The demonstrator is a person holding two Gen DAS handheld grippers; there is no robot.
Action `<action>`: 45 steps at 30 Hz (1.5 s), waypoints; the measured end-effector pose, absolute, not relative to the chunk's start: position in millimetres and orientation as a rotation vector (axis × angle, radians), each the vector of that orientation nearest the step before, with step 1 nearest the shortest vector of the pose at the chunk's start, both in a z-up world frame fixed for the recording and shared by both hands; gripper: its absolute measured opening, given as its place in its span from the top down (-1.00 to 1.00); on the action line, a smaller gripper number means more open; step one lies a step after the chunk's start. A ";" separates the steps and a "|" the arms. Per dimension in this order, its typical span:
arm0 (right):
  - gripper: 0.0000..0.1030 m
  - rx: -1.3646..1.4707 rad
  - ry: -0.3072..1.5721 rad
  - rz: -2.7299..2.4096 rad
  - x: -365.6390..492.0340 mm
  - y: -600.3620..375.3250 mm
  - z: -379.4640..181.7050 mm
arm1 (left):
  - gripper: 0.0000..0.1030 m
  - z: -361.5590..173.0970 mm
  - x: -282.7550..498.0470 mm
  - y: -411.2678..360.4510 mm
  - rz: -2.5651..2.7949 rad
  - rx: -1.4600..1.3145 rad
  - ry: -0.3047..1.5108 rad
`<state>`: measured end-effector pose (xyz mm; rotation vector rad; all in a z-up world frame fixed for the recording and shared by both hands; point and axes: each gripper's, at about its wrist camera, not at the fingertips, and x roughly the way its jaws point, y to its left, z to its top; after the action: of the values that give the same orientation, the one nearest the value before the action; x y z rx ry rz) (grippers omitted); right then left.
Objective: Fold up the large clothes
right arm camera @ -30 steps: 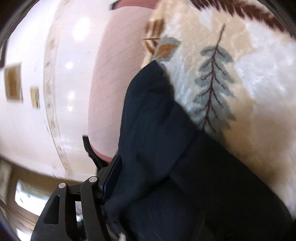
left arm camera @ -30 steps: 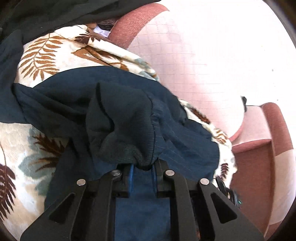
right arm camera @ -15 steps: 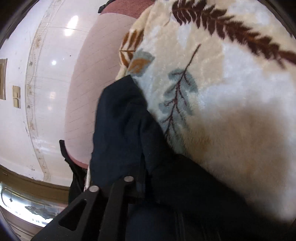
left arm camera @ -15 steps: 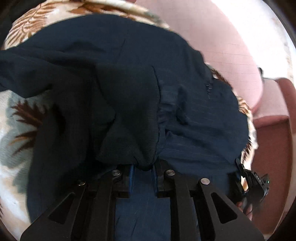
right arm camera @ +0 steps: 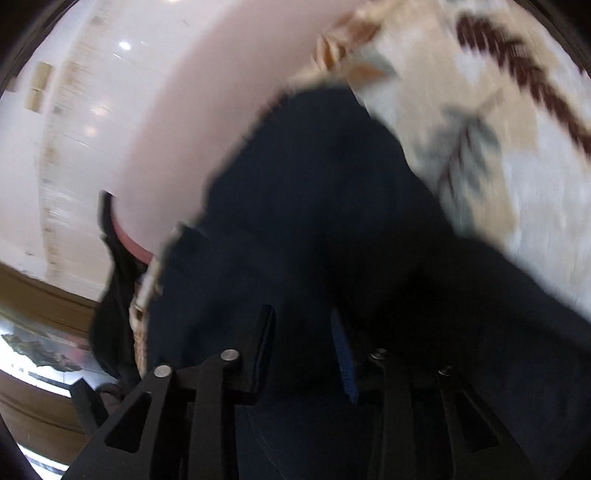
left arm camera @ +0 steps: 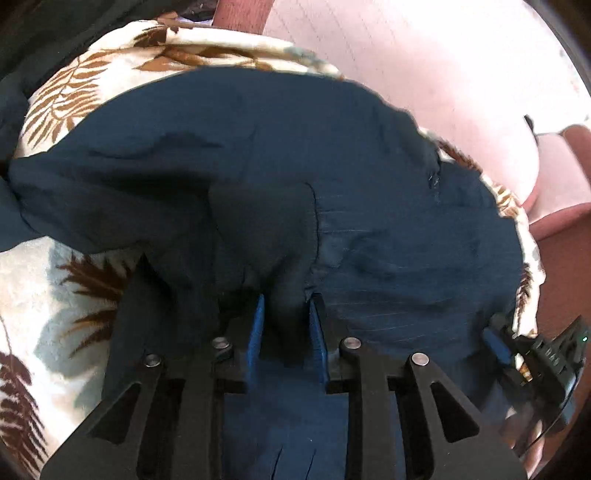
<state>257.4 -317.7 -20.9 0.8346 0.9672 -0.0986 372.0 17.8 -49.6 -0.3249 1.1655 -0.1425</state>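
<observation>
A large navy garment [left arm camera: 295,155] lies spread over a cream blanket with a leaf print [left arm camera: 74,96]. My left gripper [left arm camera: 286,325] points down at it, and a bunched fold of the cloth fills the gap between the blue pads [left arm camera: 258,325]. Its jaws are opening, but the fold still touches both pads. In the blurred right wrist view, my right gripper [right arm camera: 303,332] hovers over the garment's [right arm camera: 314,184] edge near the blanket [right arm camera: 517,147]. Its jaws are also opening and stand apart, with the cloth lying under them, not pinched. The right gripper also shows at the left view's right edge [left arm camera: 535,354].
The blanket covers a pink sofa cushion [left arm camera: 424,66] with a darker red armrest [left arm camera: 569,221] at the right. Beyond the cushion [right arm camera: 221,92], shiny white floor tiles [right arm camera: 74,110] and a wooden band [right arm camera: 44,295] show. More dark cloth [left arm camera: 55,22] lies at the upper left.
The left gripper has sunk and the garment now lies flatter across the blanket. The right gripper went from wide to closed on the garment's edge, and its jaws now stand apart again.
</observation>
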 end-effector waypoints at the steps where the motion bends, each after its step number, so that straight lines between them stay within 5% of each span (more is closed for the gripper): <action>1: 0.40 0.833 0.951 -0.082 255.7 -310.3 -17.2 | 0.54 -42.1 368.6 22.3 -0.164 -0.337 1.160; 6: 0.39 0.724 0.909 0.122 274.9 -239.0 6.8 | 0.43 -12.6 352.6 64.7 -0.170 -0.385 1.106; 9: 0.39 0.714 0.939 0.211 291.4 -194.1 5.0 | -0.06 3.9 347.6 115.7 -0.088 -0.396 1.073; 15: 0.27 0.581 1.181 0.267 318.6 -101.5 -46.3 | -0.08 28.0 369.5 232.1 0.147 -0.413 1.071; 18: 0.21 0.474 1.119 0.252 308.9 -86.2 -37.0 | -0.08 30.0 399.6 271.0 0.256 -0.360 1.118; 27: 0.21 0.481 1.131 0.332 272.5 -93.6 -21.4 | -0.21 -28.1 472.6 254.5 0.344 -0.180 1.300; 28: 0.21 0.486 1.131 0.340 267.8 -96.5 -20.3 | -0.06 -34.7 474.0 250.8 0.384 -0.110 1.313; 29: 0.21 0.490 1.131 0.349 261.7 -94.8 -18.3 | 0.40 -36.8 472.6 249.4 0.410 -0.069 1.315; 32: 0.21 0.514 1.123 0.368 249.9 -99.6 -15.3 | 0.90 -24.8 448.7 254.0 0.380 -0.116 1.289; 37: 0.21 0.593 1.106 0.394 225.7 -108.3 -14.1 | 0.90 5.0 355.7 259.0 0.383 -0.068 1.177; 45: 0.21 0.651 1.124 0.402 189.4 -116.3 -12.4 | 0.88 -11.9 230.3 299.6 0.259 -0.400 1.136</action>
<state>189.4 -116.3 -12.4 0.6513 1.1243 0.4019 230.3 299.6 -11.9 -0.3997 1.1358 0.2592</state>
